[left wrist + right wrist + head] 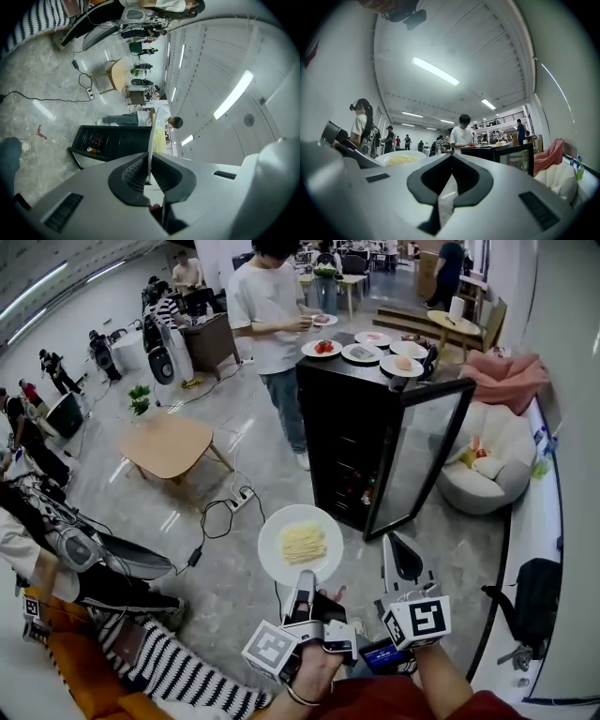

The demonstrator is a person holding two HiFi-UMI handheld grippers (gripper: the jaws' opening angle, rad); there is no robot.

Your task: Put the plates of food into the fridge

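My left gripper is shut on the near rim of a white plate piled with pale yellow food, held level above the floor. In the left gripper view the plate runs edge-on between the ribbed pads. My right gripper hangs beside the plate on its right, shut with nothing in it, and it sees the plate at its left. Ahead stands the black fridge with its glass door swung open to the right. Several more plates of food lie on its top.
A person stands behind the fridge with a plate in hand. A power strip and cable lie on the floor to the left, near a low wooden table. A white beanbag sits right of the door.
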